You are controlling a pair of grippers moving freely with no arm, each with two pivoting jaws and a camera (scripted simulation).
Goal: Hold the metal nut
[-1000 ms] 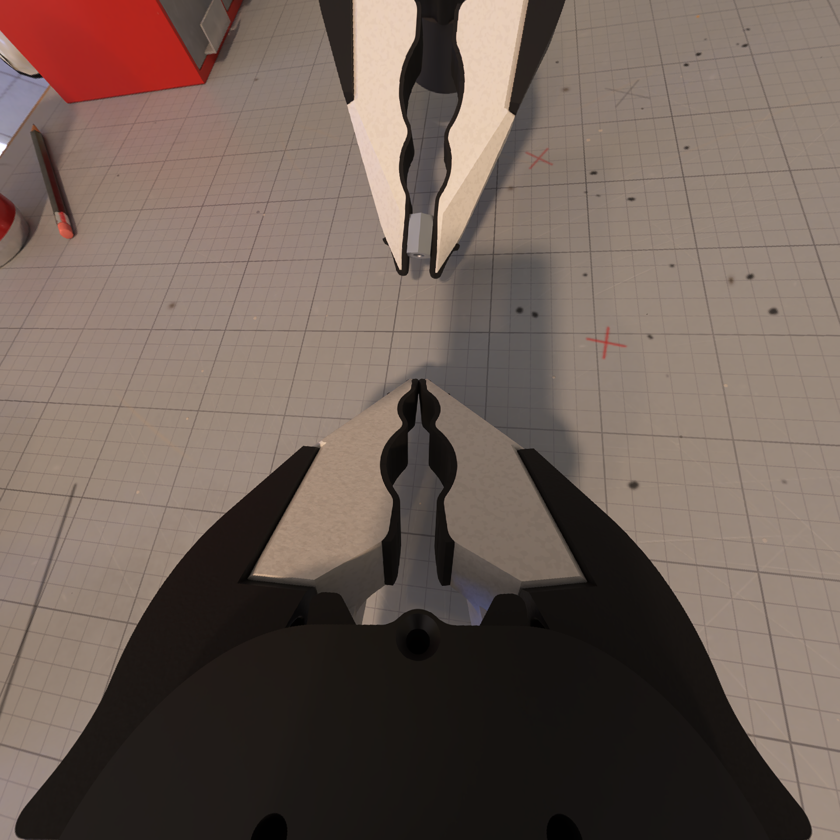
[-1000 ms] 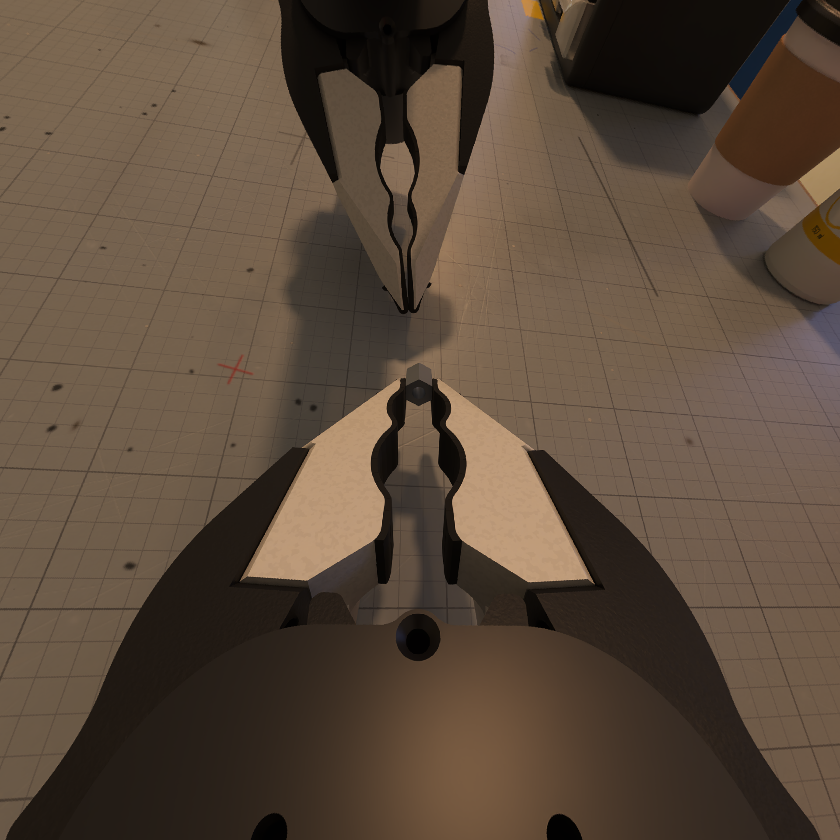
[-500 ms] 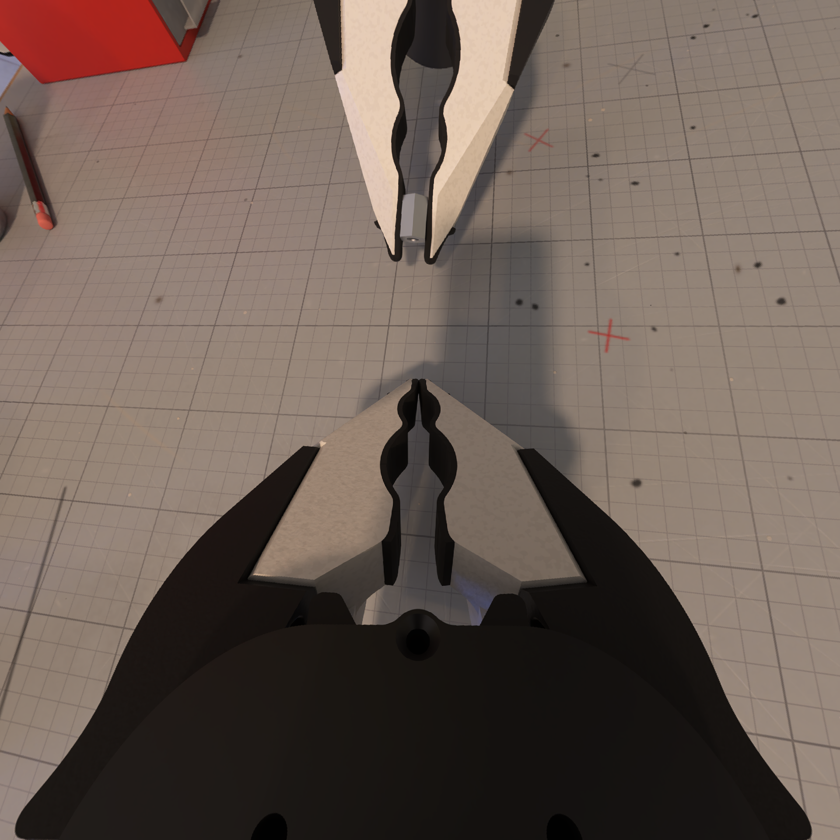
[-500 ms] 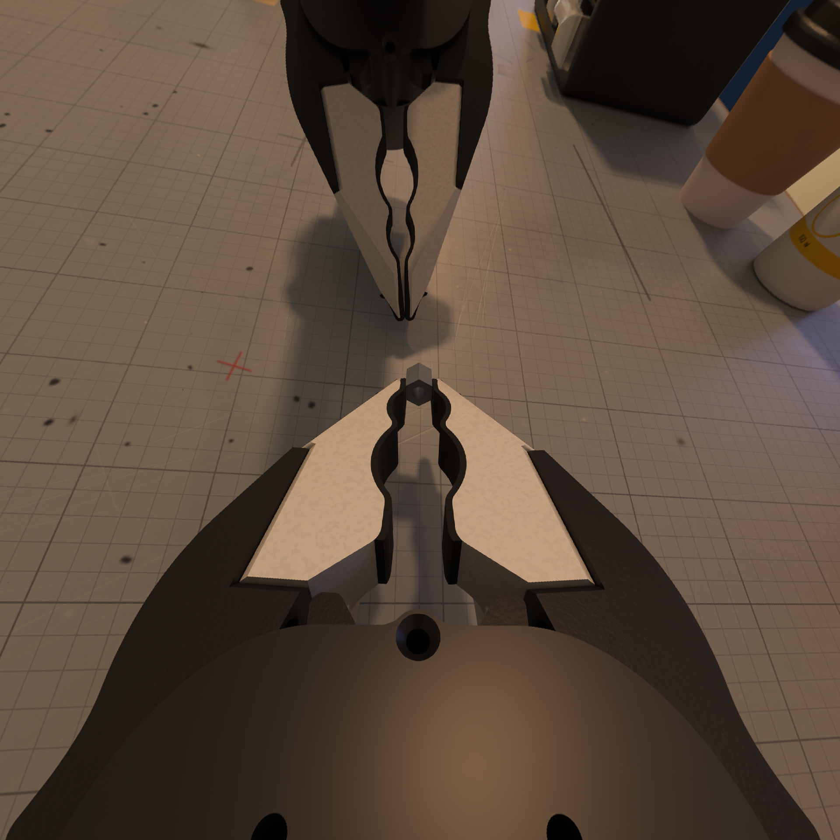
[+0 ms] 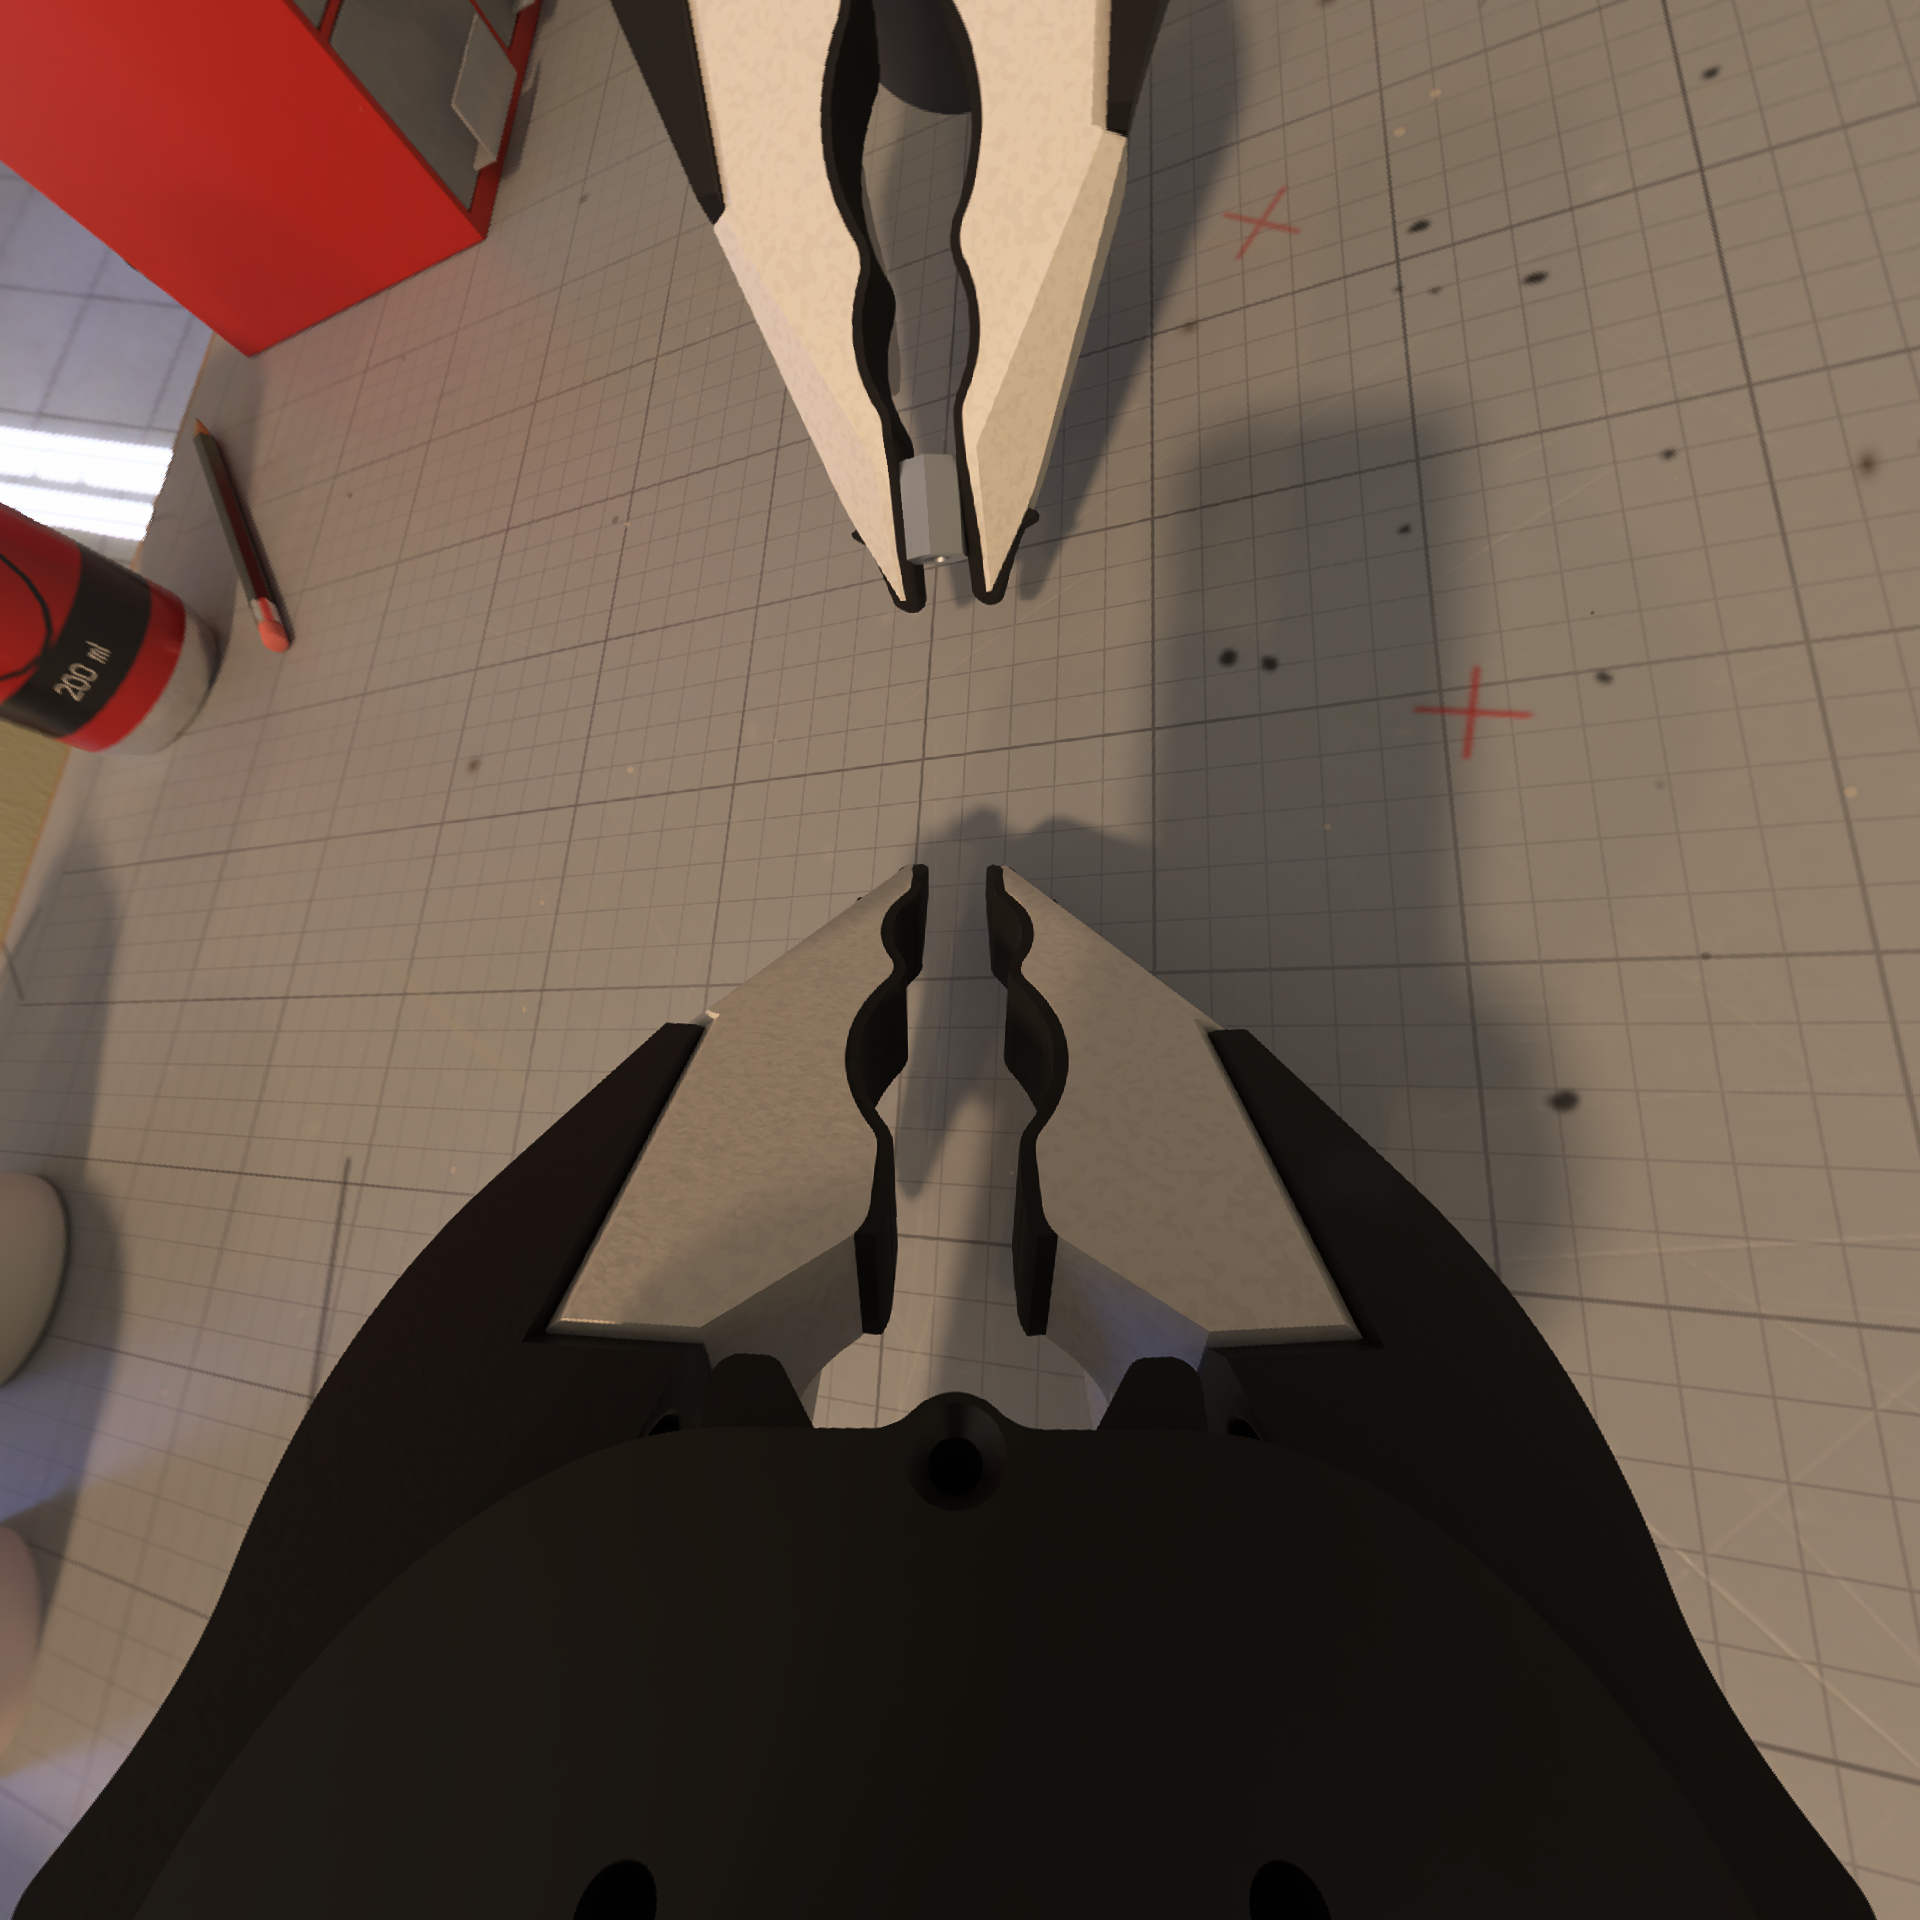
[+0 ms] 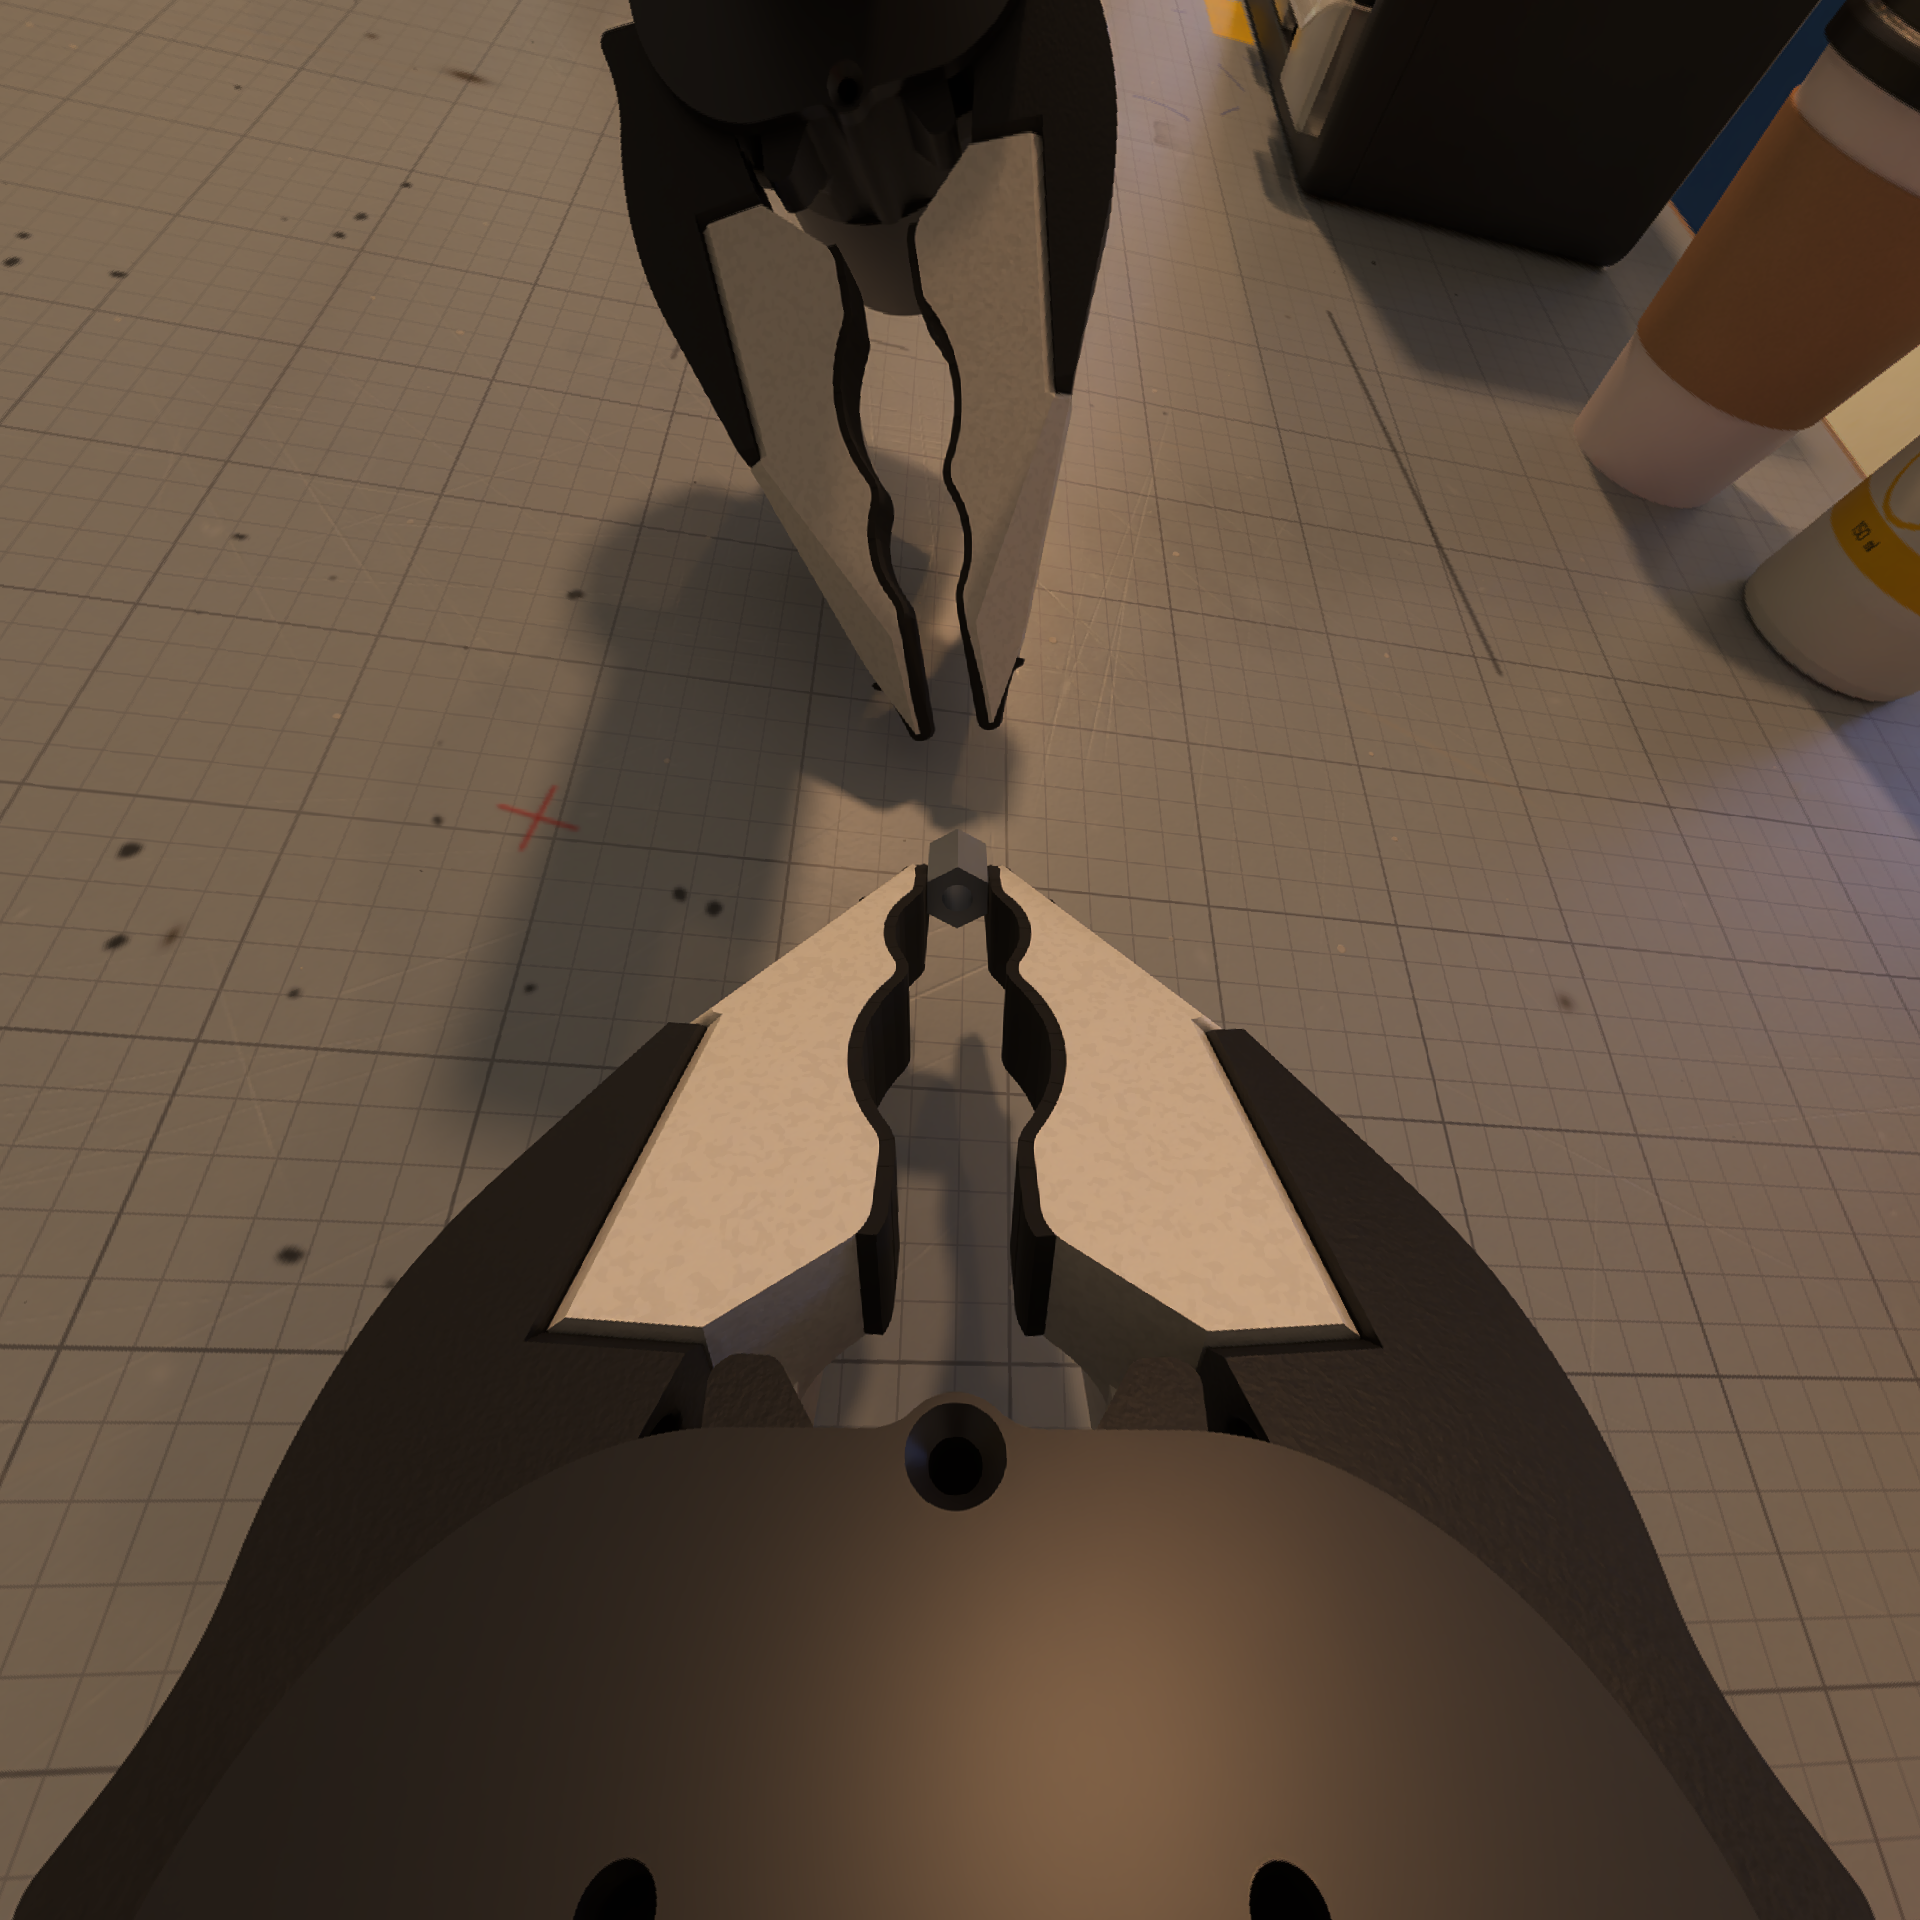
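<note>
The metal nut [image 6: 956, 883] is a small grey hexagonal piece held between the tips of my right gripper [image 6: 956, 881], which is shut on it above the grid mat. In the left wrist view the nut [image 5: 928, 507] shows between the tips of the right gripper [image 5: 945, 594] straight ahead. My left gripper [image 5: 953, 878] is open by a narrow gap and empty, tips pointing at the right gripper's tips with a stretch of mat between them. It shows facing me in the right wrist view [image 6: 951, 727].
A grey grid cutting mat [image 5: 520, 831] lies under both grippers. A red box [image 5: 229, 156], a pencil [image 5: 241, 530] and a red and black can [image 5: 94, 665] stand at the left. A black box [image 6: 1507, 114], a brown paper cup [image 6: 1745, 332] and a white bottle [image 6: 1849, 582] stand at the right.
My left gripper's jaws have parted from shut to a narrow gap. The left view has shifted, bringing the red box, pencil and can further into view. The right gripper keeps the nut.
</note>
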